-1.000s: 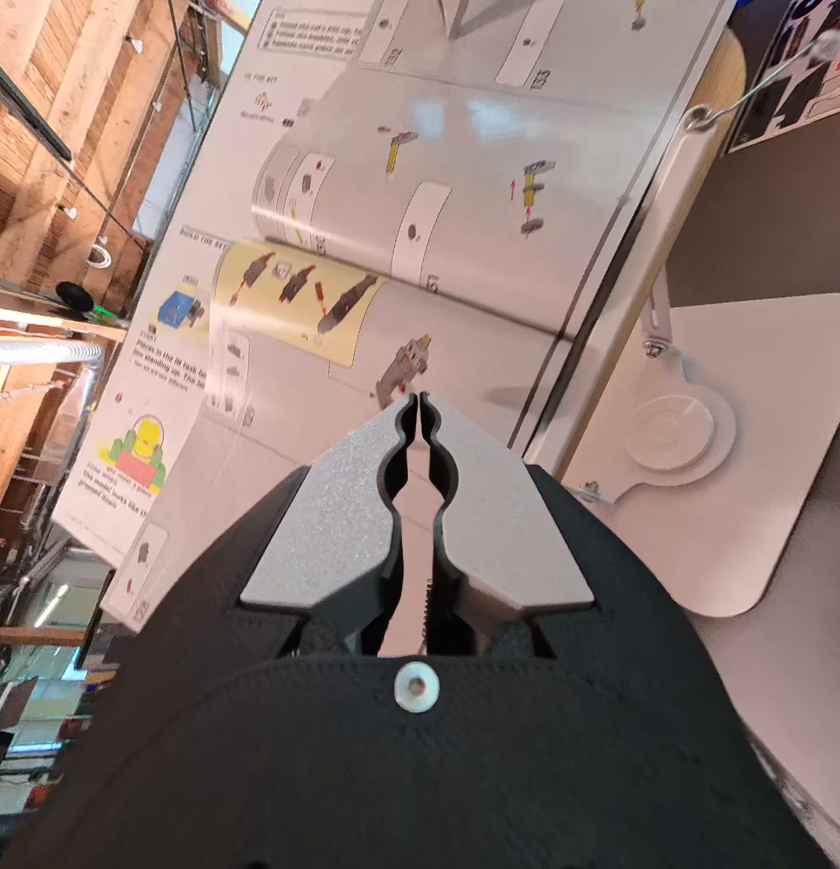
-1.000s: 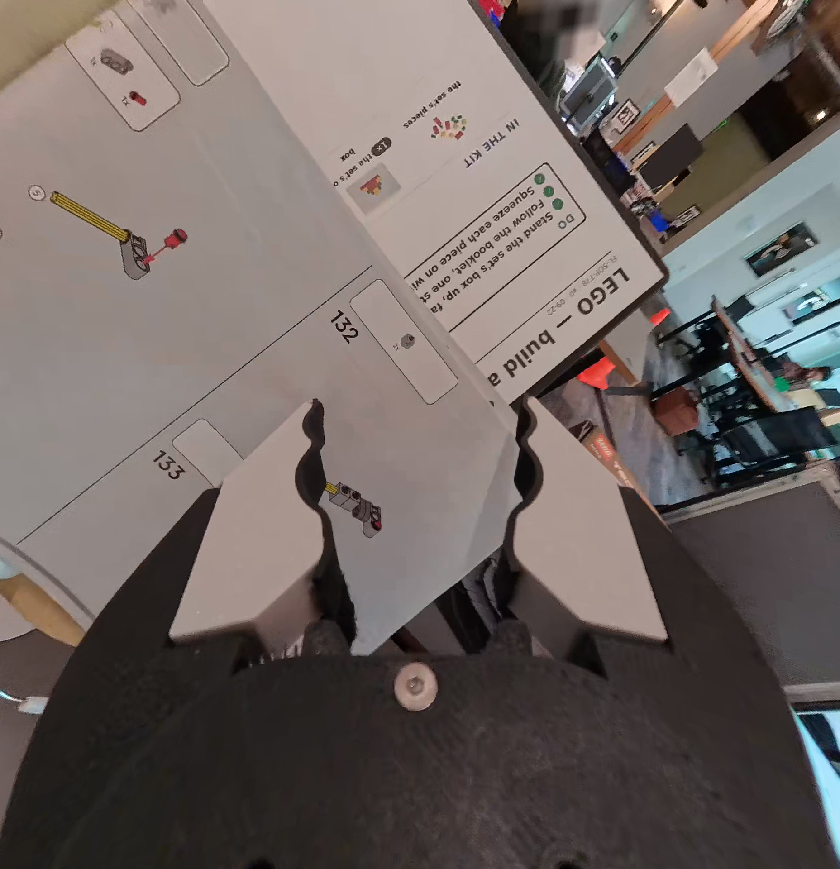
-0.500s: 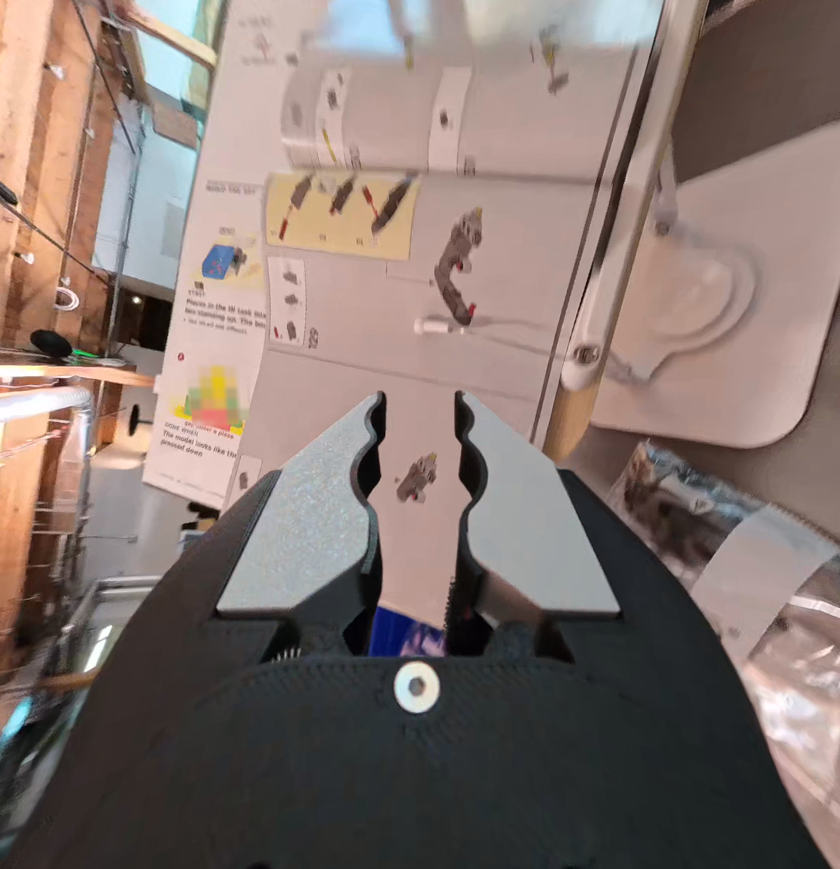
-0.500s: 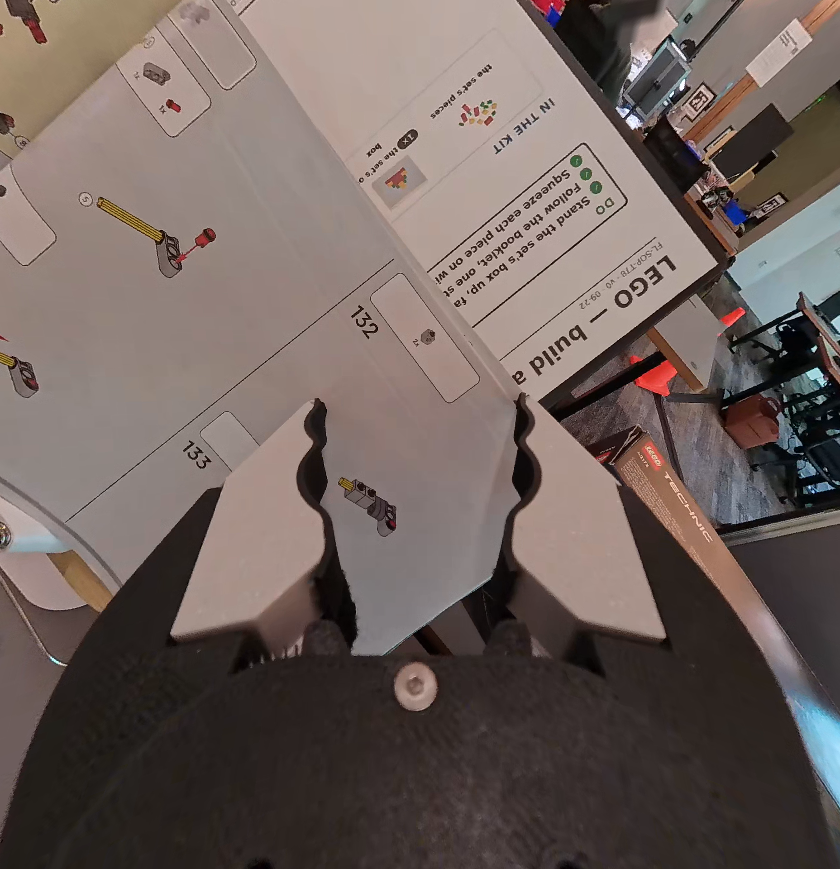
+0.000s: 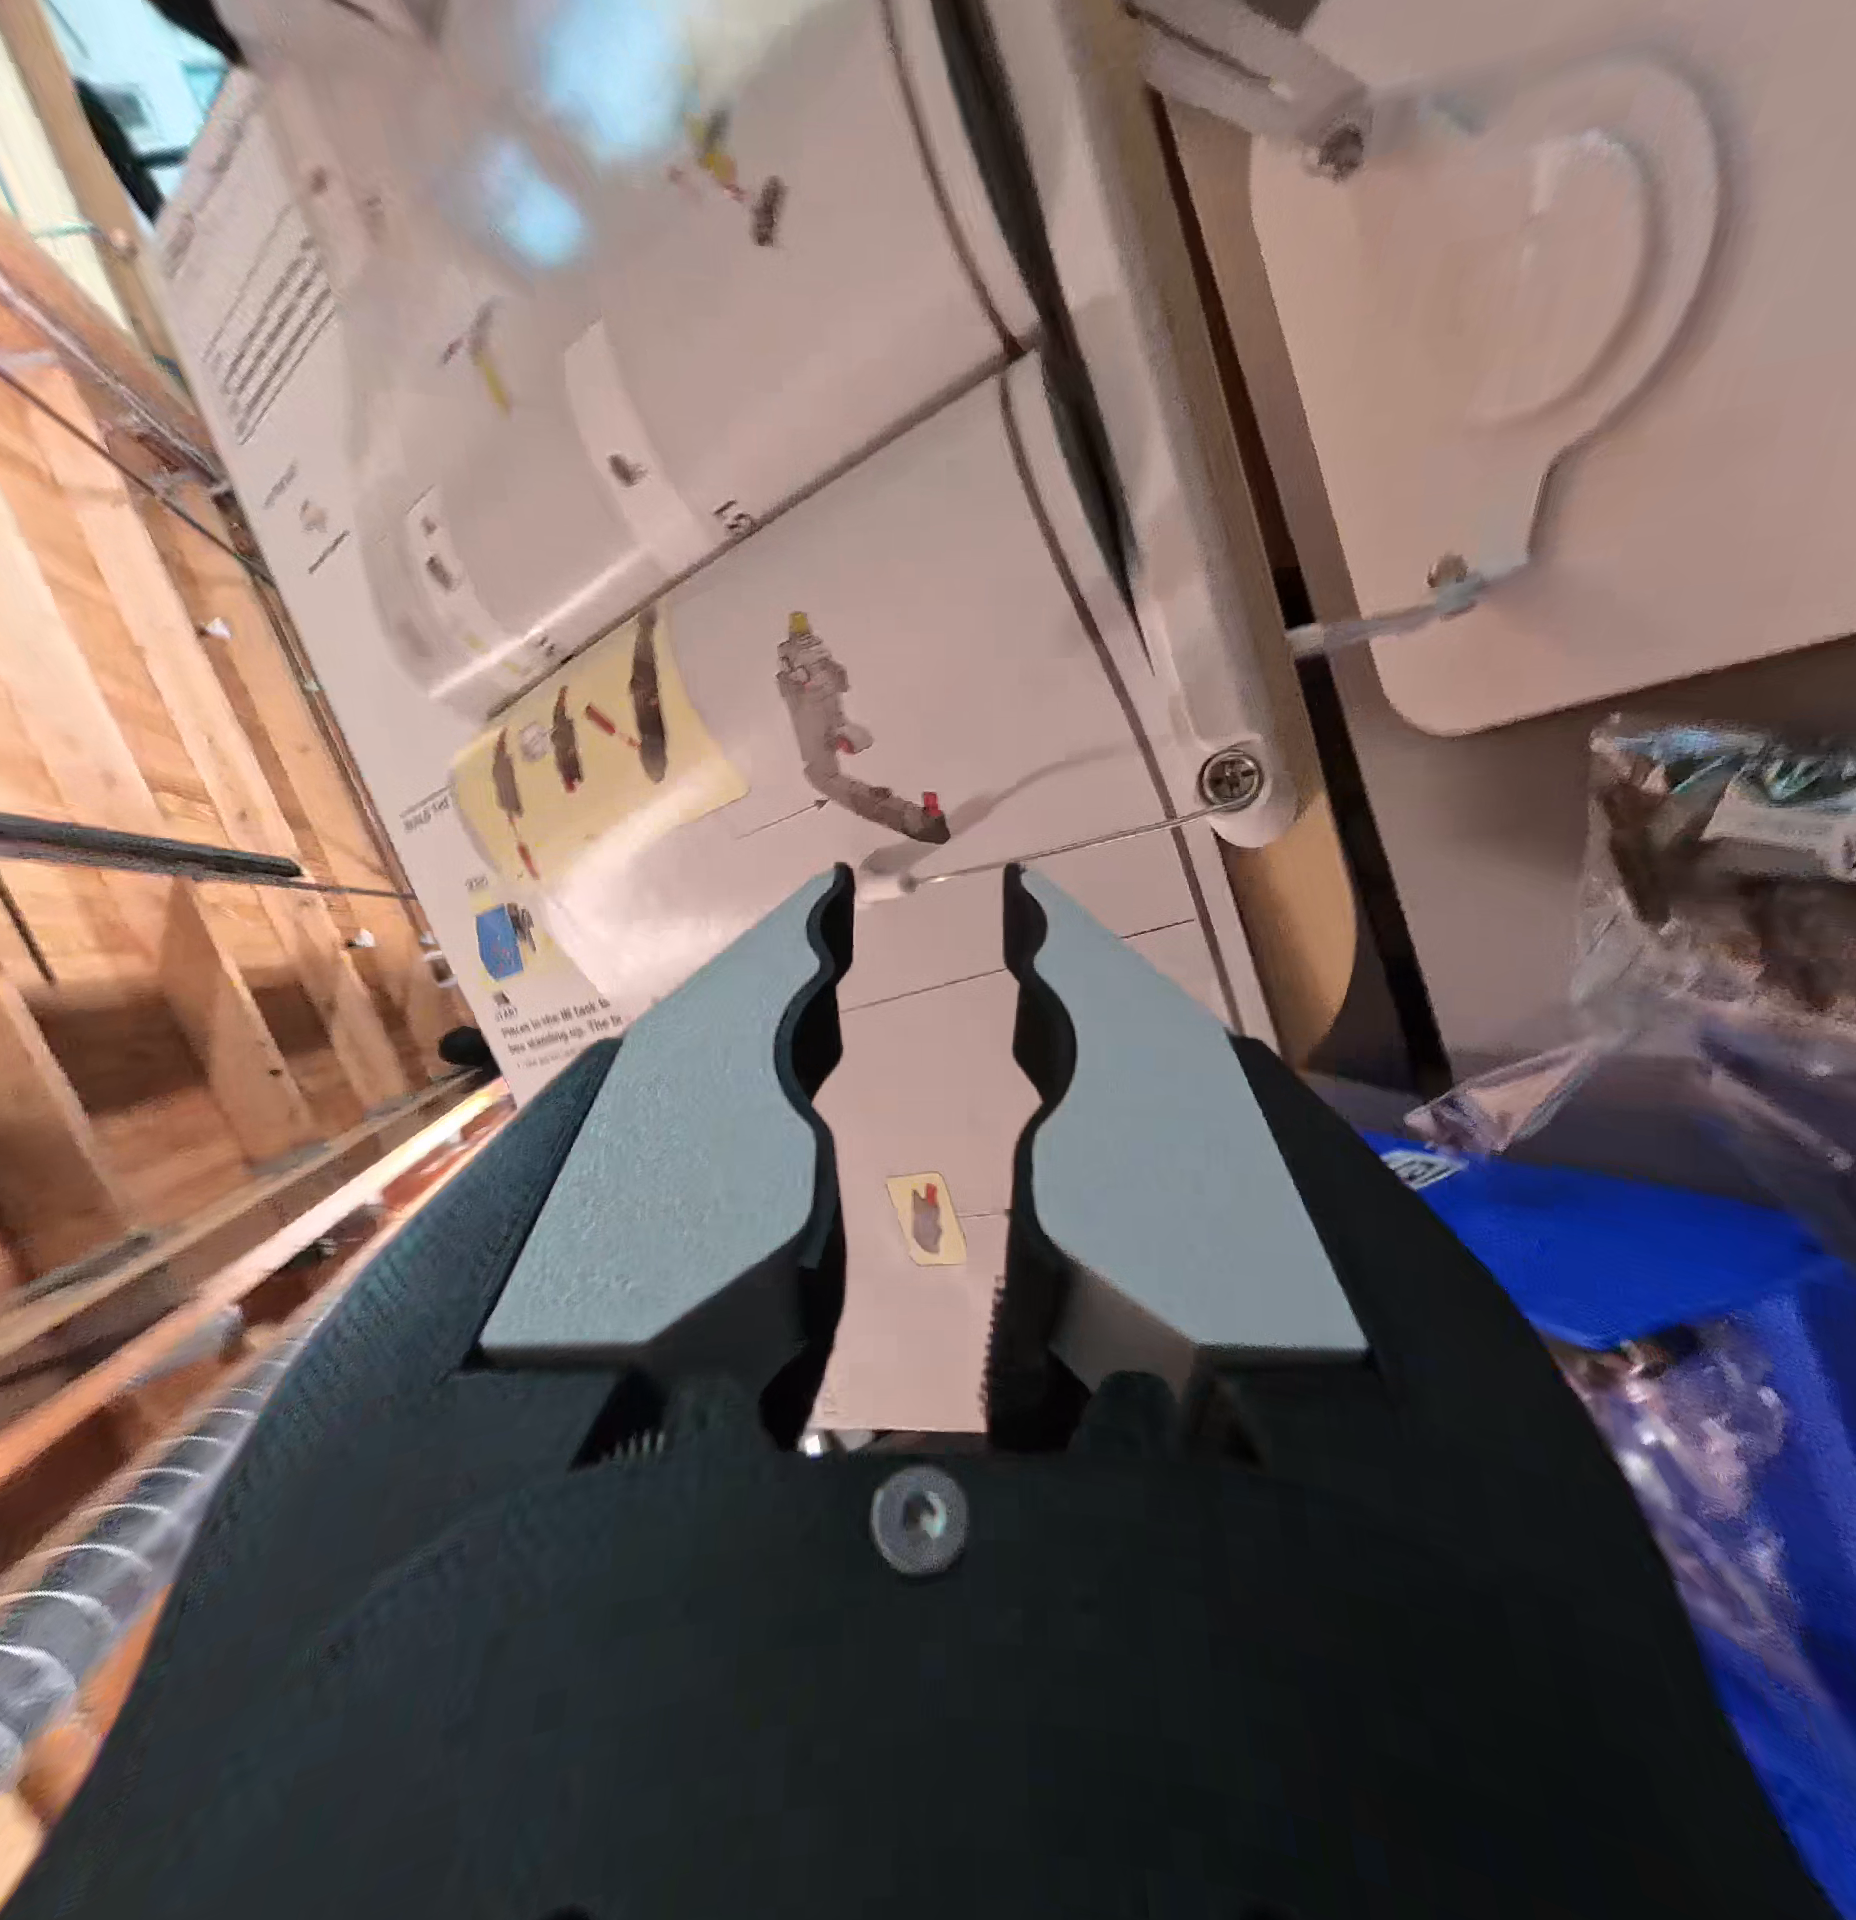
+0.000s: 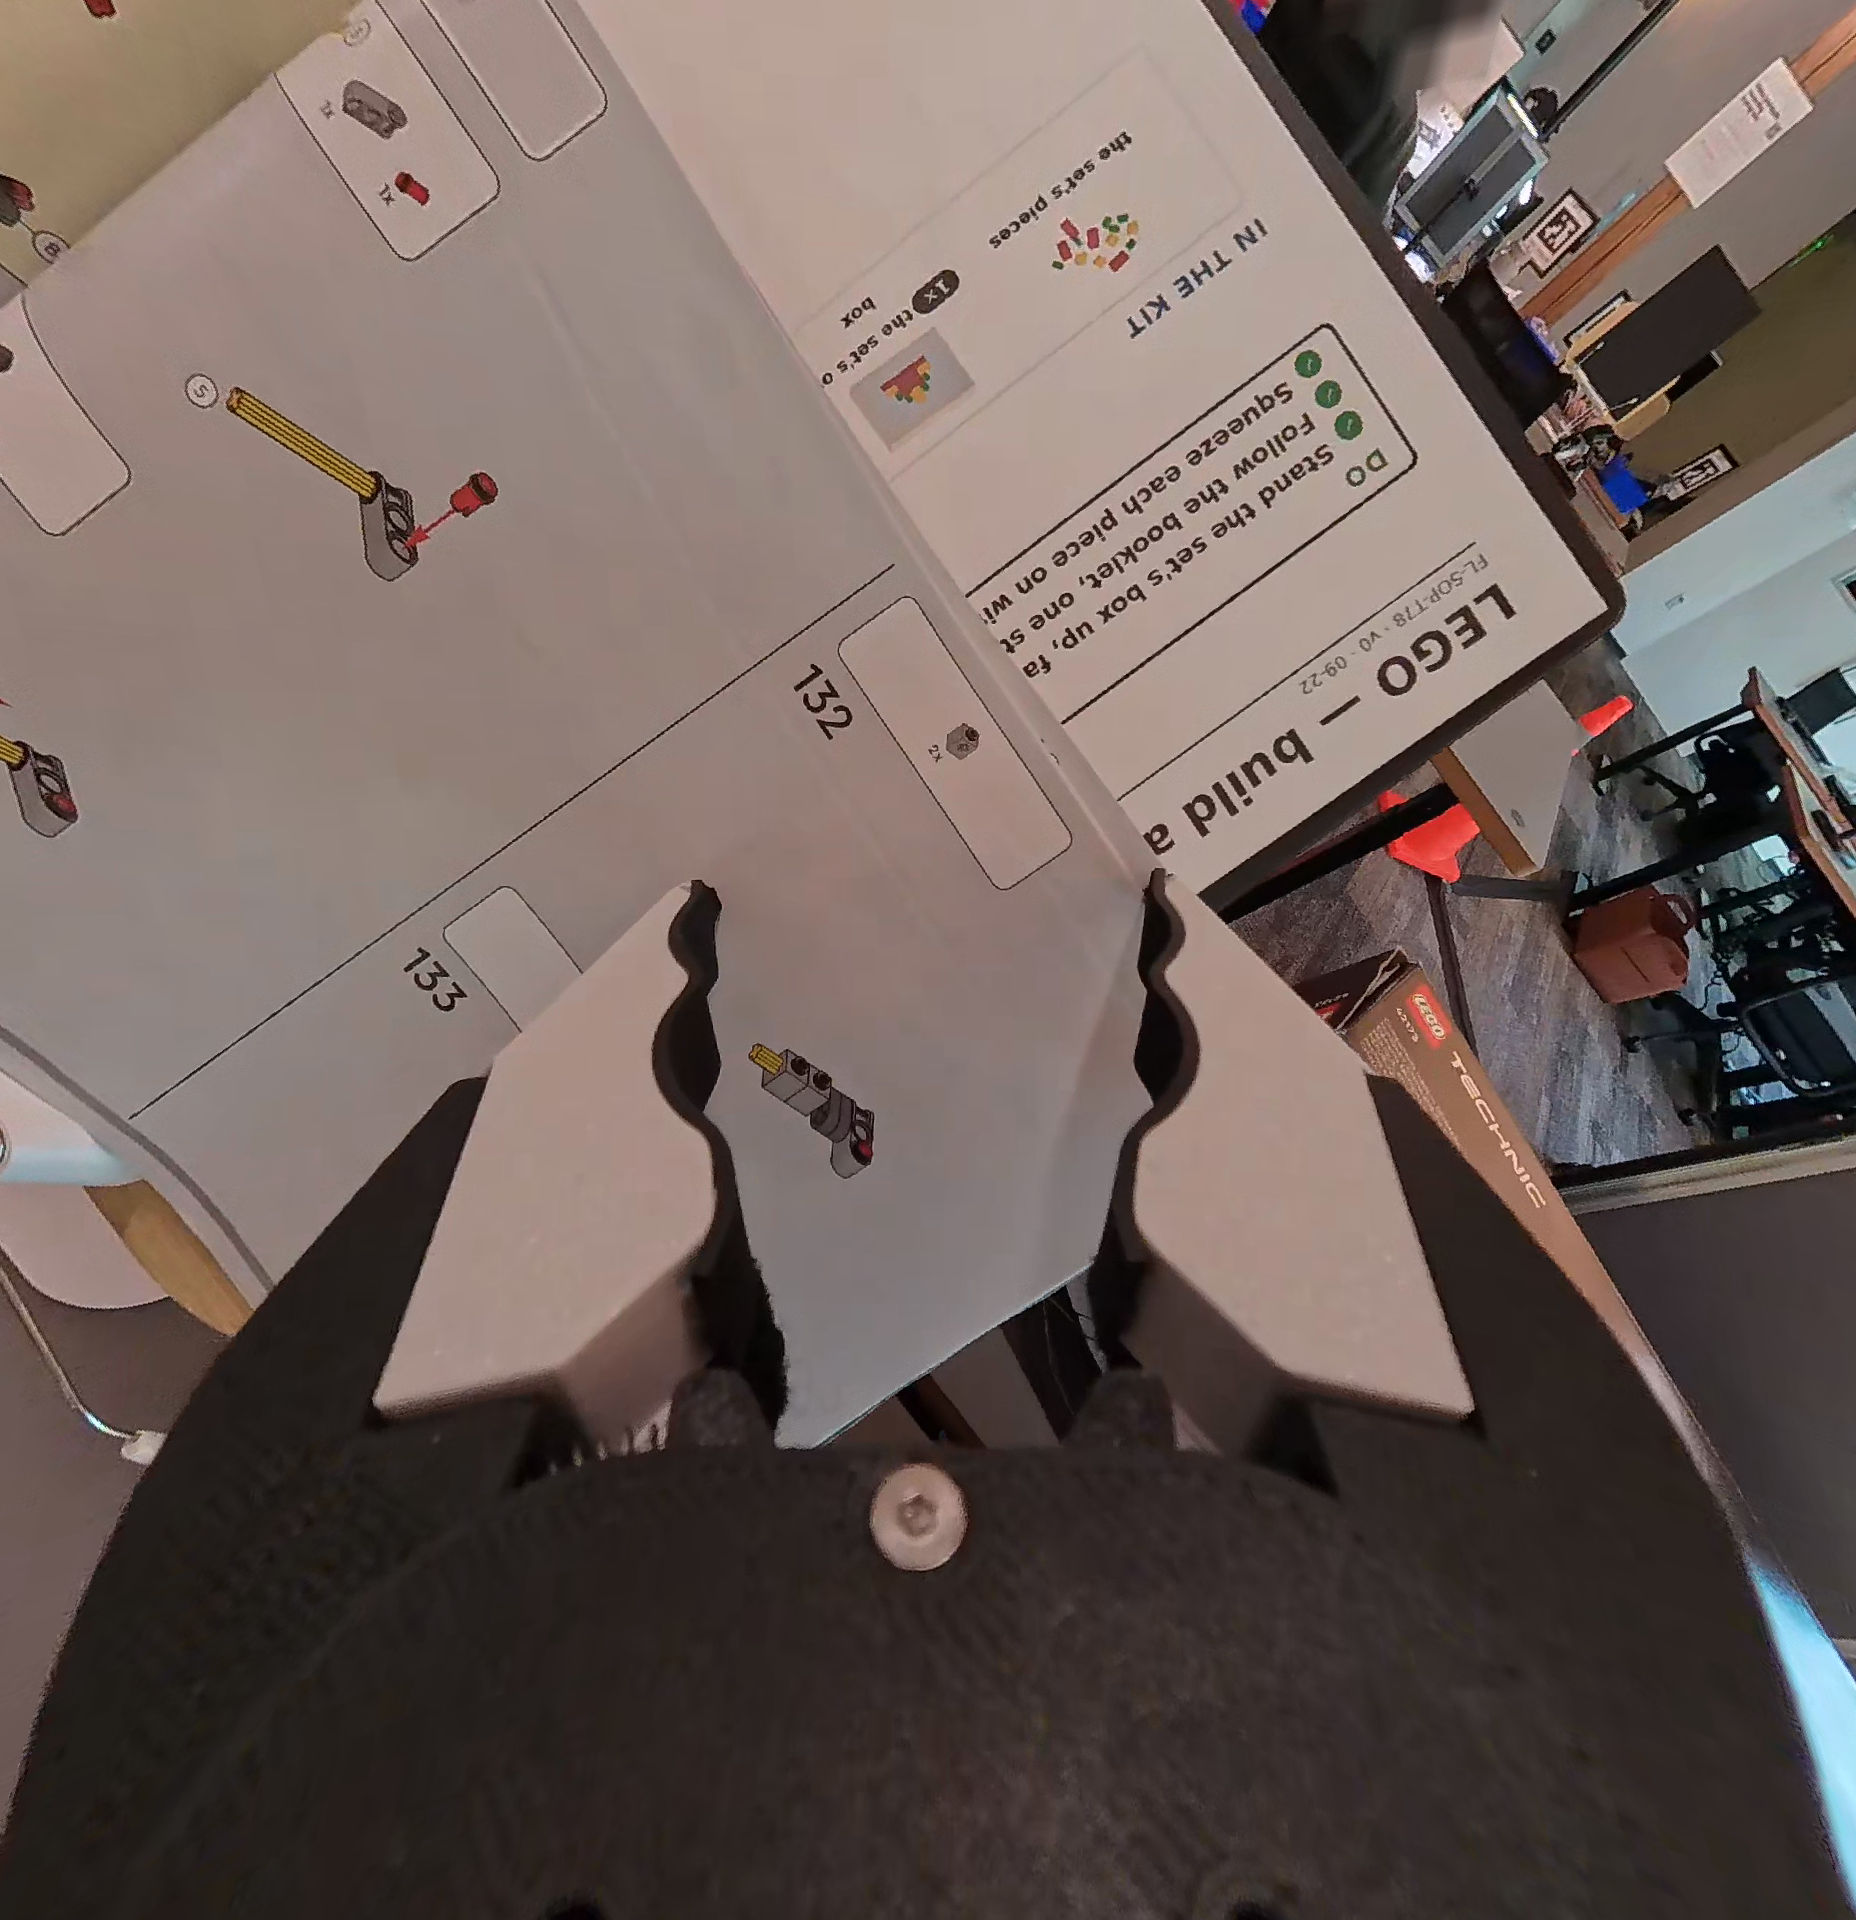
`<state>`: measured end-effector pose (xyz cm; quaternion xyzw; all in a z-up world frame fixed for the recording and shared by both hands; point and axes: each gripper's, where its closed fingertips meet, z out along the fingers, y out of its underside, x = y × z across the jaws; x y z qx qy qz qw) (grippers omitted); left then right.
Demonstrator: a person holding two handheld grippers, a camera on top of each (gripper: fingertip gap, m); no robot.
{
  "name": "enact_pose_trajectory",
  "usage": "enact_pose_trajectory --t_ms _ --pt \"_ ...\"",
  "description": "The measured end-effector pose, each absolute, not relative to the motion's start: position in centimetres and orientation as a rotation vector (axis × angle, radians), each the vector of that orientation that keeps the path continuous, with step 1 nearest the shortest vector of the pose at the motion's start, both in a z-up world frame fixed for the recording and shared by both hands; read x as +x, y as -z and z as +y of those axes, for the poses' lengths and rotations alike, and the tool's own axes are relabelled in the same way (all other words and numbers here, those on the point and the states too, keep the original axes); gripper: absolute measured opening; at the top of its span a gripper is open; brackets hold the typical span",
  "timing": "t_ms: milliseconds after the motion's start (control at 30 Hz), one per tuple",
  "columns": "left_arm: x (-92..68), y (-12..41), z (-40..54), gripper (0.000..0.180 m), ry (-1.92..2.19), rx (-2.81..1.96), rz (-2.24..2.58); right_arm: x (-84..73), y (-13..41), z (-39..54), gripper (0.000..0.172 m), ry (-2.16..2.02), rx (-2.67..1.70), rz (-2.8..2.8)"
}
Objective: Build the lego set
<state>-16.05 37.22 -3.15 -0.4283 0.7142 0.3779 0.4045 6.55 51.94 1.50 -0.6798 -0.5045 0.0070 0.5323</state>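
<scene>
The left gripper (image 5: 926, 883) stood with its two grey fingers narrowly apart and nothing pressed between them, pointing at the open, grey-paged instruction booklet (image 5: 903, 582) that leaned on a white metal book stand (image 5: 1215, 665) with a pale wooden bar. A thin wire page-holder arm (image 5: 1059, 847) with a white tip ran from a screw on the stand across the page, ending just ahead of the fingertips; whether it touched them I could not tell. To the right of this gripper lay a crinkled clear plastic bag of small parts (image 5: 1734, 862) and a blue plastic bin (image 5: 1589, 1247), and behind the booklet stood a white printed sheet (image 5: 280, 343). The right gripper (image 6: 926, 888) was spread wide, its fingers straddling the lower corner of the booklet's right-hand page (image 6: 903, 1195); the paper lay between the pads with clear space on both sides, so nothing was clamped. Beyond that page the same white printed sheet (image 6: 1215, 416) rose, and a brown cardboard box (image 6: 1423, 1049) sat just right of the right finger.
</scene>
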Motion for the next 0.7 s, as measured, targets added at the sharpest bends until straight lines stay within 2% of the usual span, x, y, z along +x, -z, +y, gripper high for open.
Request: enact_pose_trajectory --t_ms 333,467,700 --pt "-17.0 6.7 39.0 0.023 -1.136 -1.098 2.033 6.7 -1.4 52.0 0.079 -0.016 -1.607 -1.228" --pt "-18.4 6.8 38.8 0.010 -1.132 -1.242 1.977 6.7 -1.4 52.1 0.078 -0.016 -1.602 -1.232" --pt "-20.1 8.4 36.8 0.000 -0.984 -1.501 1.727 6.8 -1.4 51.9 0.078 -0.013 -1.590 -1.231"
